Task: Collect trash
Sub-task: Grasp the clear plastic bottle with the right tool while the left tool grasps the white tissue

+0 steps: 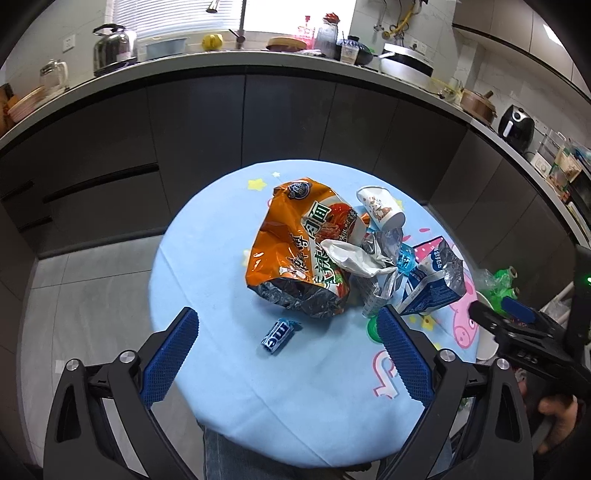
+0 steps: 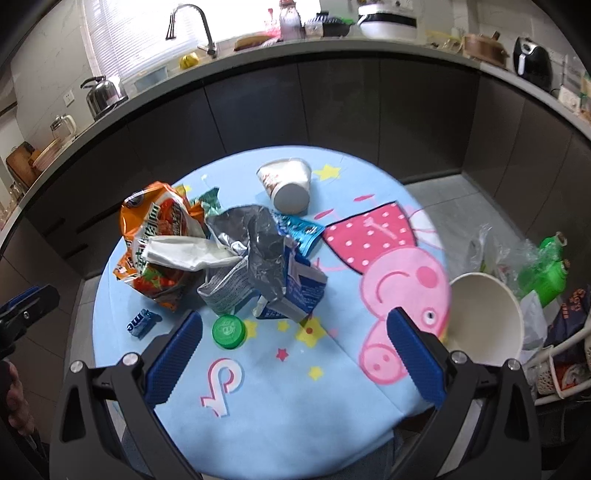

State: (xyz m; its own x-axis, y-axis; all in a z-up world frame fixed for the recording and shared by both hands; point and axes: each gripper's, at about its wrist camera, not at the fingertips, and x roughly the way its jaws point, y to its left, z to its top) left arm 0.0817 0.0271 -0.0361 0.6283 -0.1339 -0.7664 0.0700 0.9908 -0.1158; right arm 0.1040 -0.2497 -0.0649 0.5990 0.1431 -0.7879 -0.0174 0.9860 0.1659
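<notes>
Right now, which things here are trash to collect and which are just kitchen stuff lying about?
Trash on the table:
orange bag
paper cup
white wrapper
foil wrapper
blue carton
candy roll
green cap

Not the job:
kettle
faucet
air fryer
tablecloth
counter

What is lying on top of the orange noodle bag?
A crumpled white tissue rests across the orange noodle bag, and crinkled silver foil wrappers overlap the bag's edge. Whatever lies beneath the bag is covered, so it cannot be seen.
</notes>
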